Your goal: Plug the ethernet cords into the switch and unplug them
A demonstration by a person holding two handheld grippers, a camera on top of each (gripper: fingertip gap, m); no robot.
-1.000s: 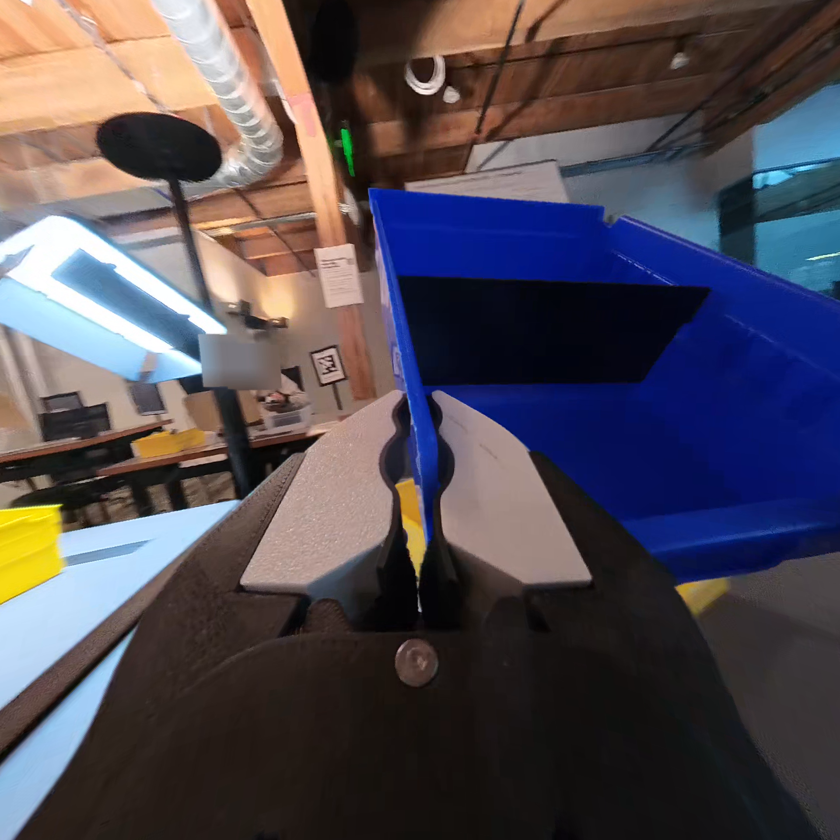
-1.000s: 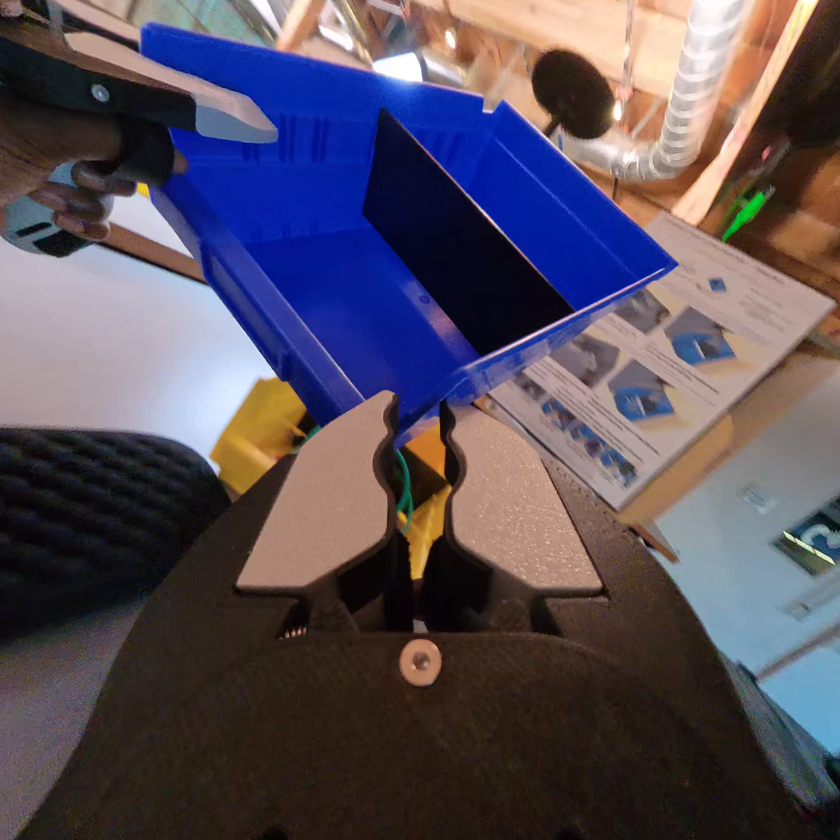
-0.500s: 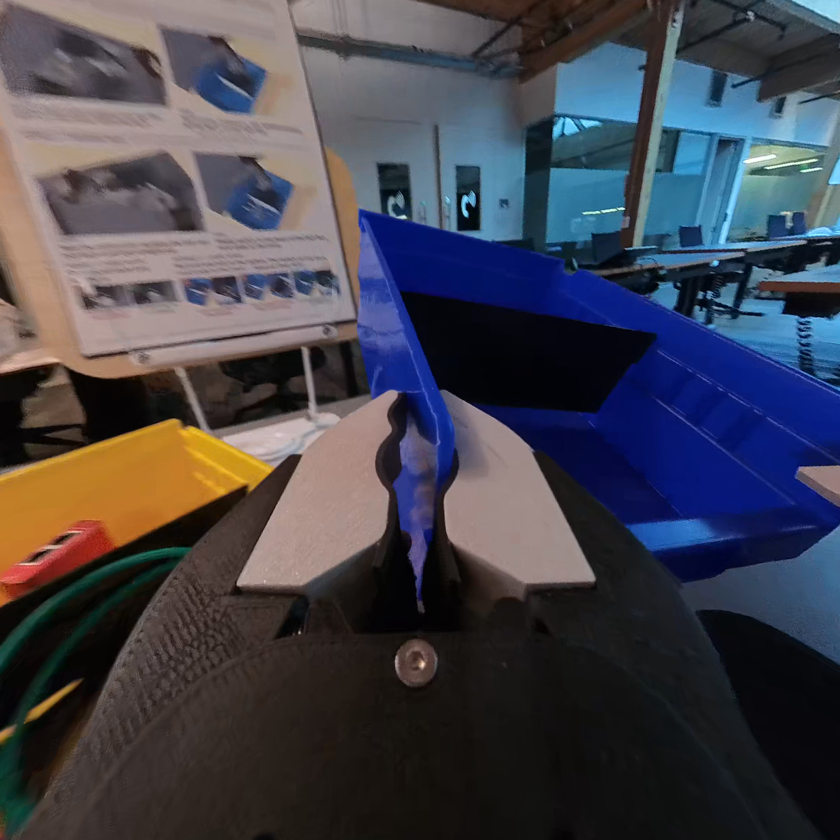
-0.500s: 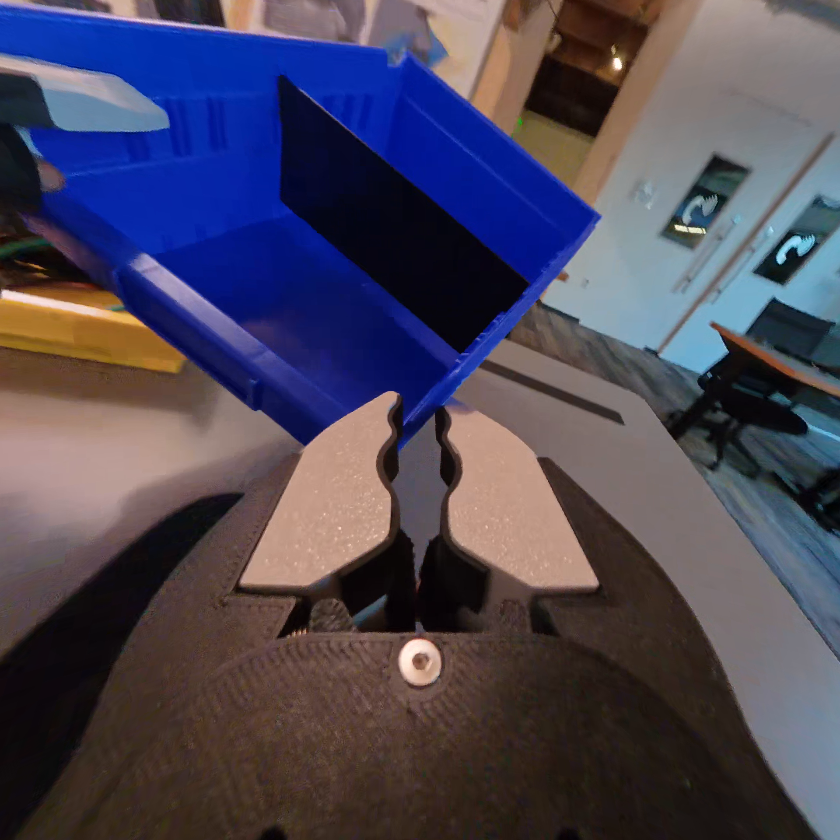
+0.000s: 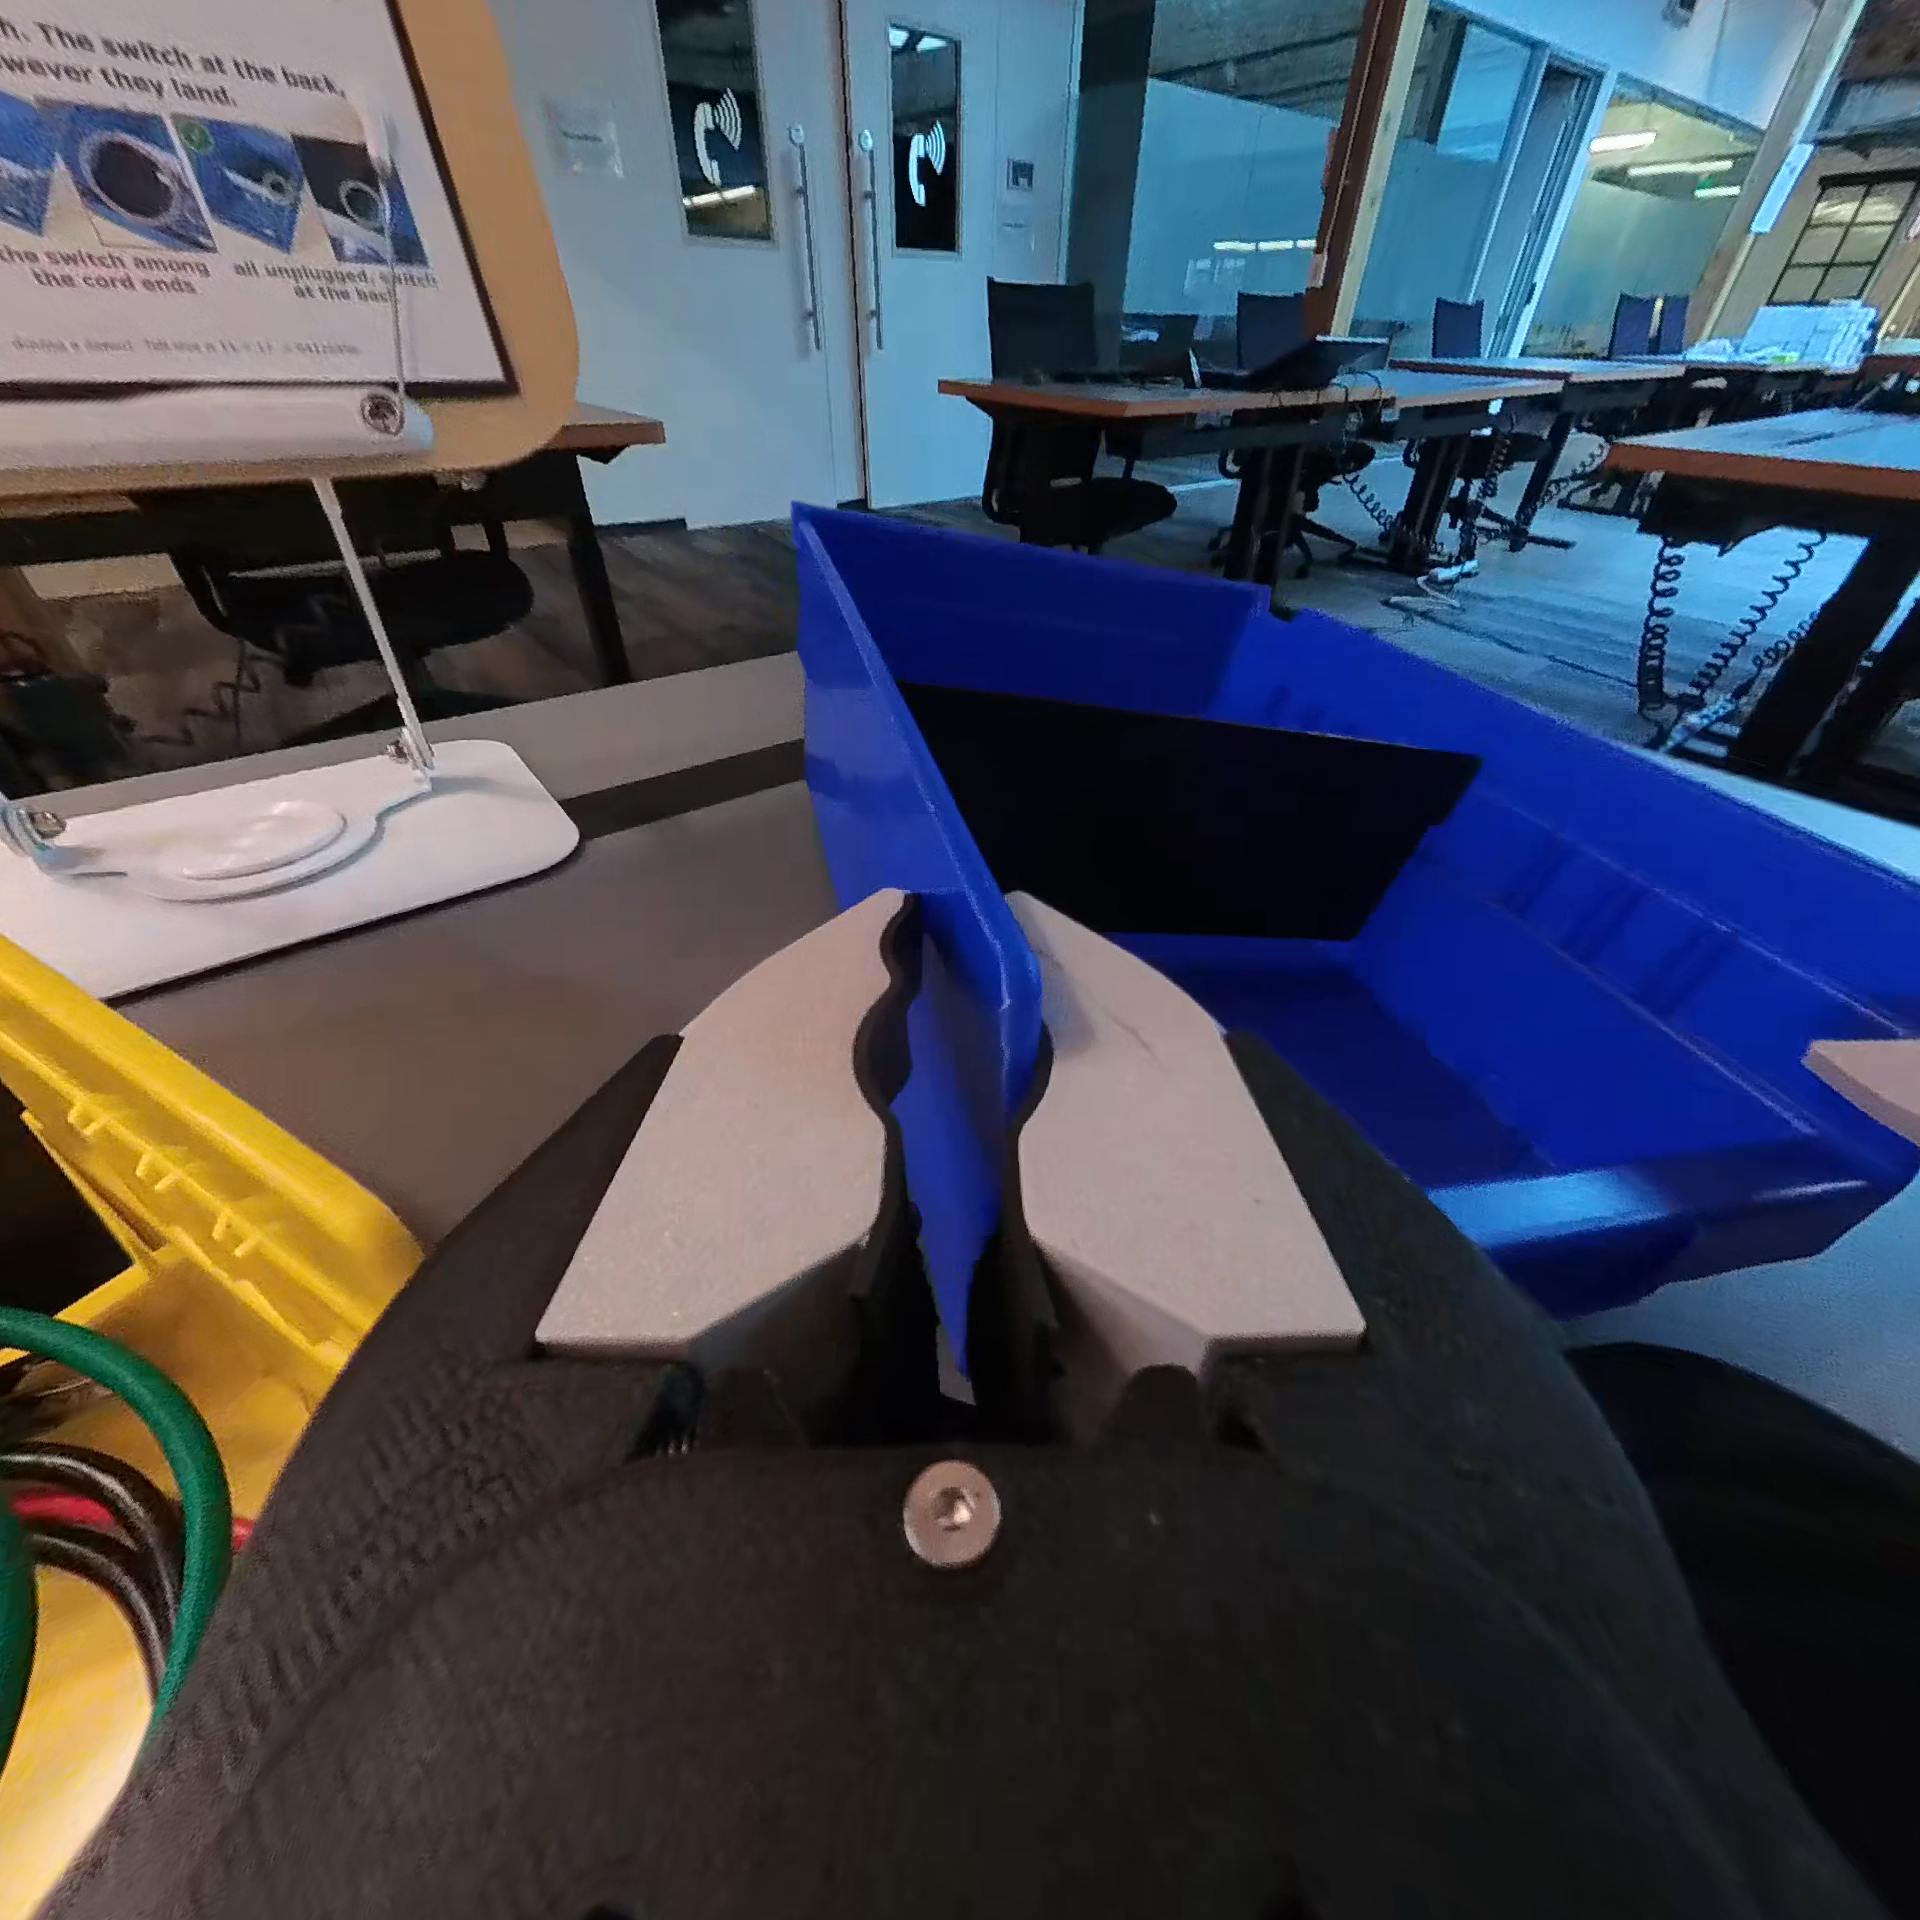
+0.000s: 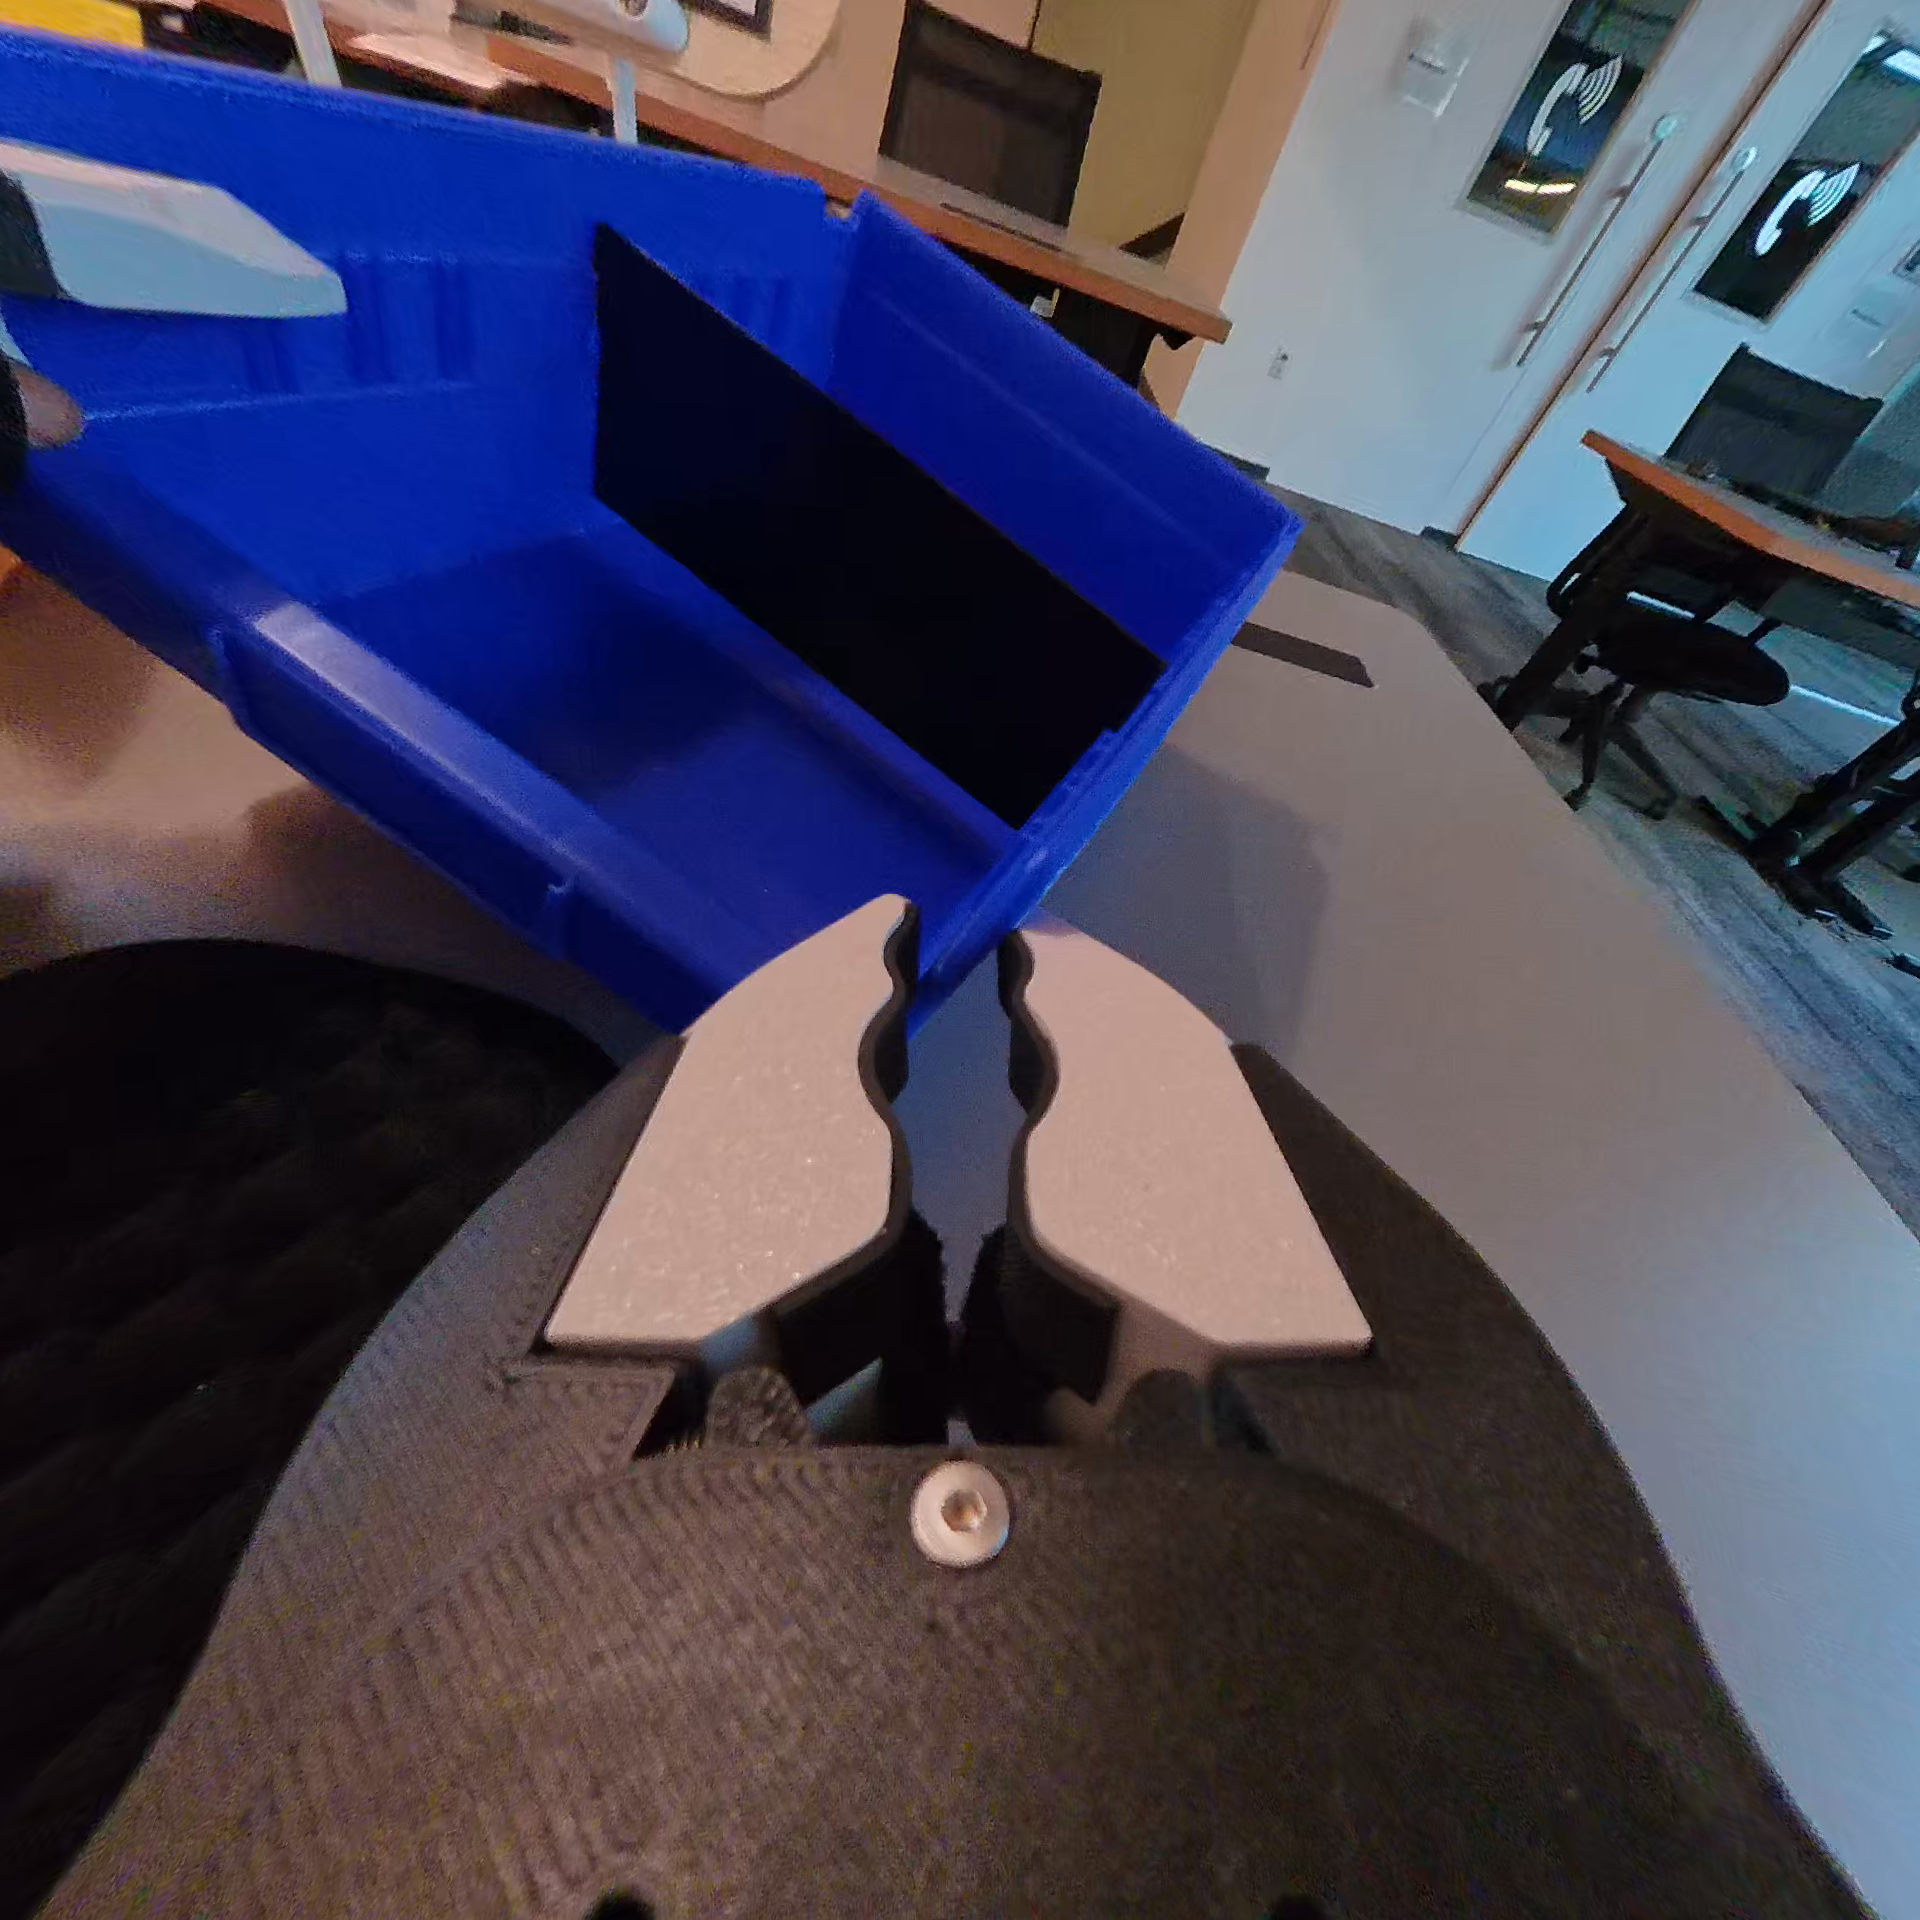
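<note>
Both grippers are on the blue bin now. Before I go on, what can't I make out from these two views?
- Switch: in neither view.
- Cords in the yellow bin: left wrist view, cut by the edge, plugs hidden by the left gripper.
- Blue bin behind its black divider: hidden in both.
- Right gripper: grip on the bin corner unclear, fingers cover it.

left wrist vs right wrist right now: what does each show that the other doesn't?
Only the left wrist view: a yellow bin at lower left with a green cord and black and red cords beside it, plus a white stand base holding an instruction board.

Only the right wrist view: the bare grey tabletop to the right.

Both: the empty blue bin with its black divider, pinched by the left gripper and the right gripper on opposite walls.
</note>
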